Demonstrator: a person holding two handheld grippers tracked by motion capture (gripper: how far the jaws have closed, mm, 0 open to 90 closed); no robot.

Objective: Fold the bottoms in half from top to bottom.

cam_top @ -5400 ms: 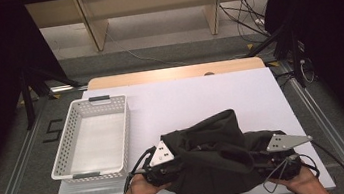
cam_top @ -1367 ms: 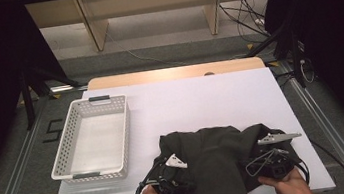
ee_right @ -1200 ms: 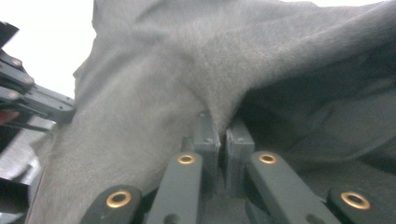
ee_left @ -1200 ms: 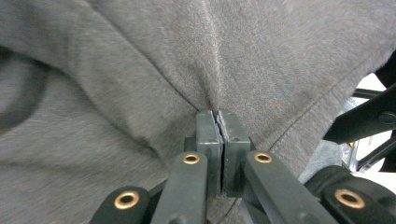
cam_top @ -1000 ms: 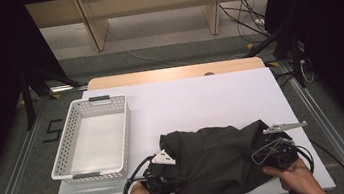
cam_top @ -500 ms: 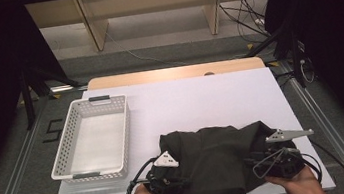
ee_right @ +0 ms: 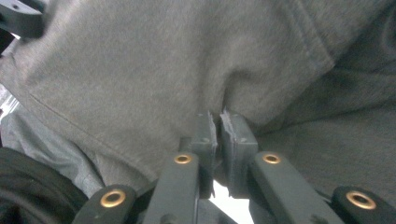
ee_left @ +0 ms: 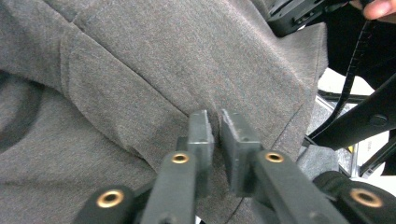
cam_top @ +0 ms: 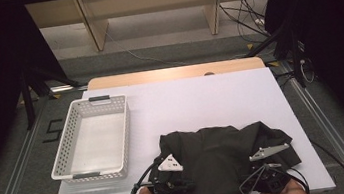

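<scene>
- A lab-like recording space is shown, set up as a test rig.
- A white table [cam_top: 200,98] is framed by metal rails [cam_top: 339,140] on grey carpet.
- Black curtains [cam_top: 332,30] are hung at both sides.
- Loose cables [cam_top: 244,12] are seen beside plain wooden shelving [cam_top: 148,9].

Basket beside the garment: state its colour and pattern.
The basket is white, its walls perforated with small holes; the high view shows it best.
</scene>
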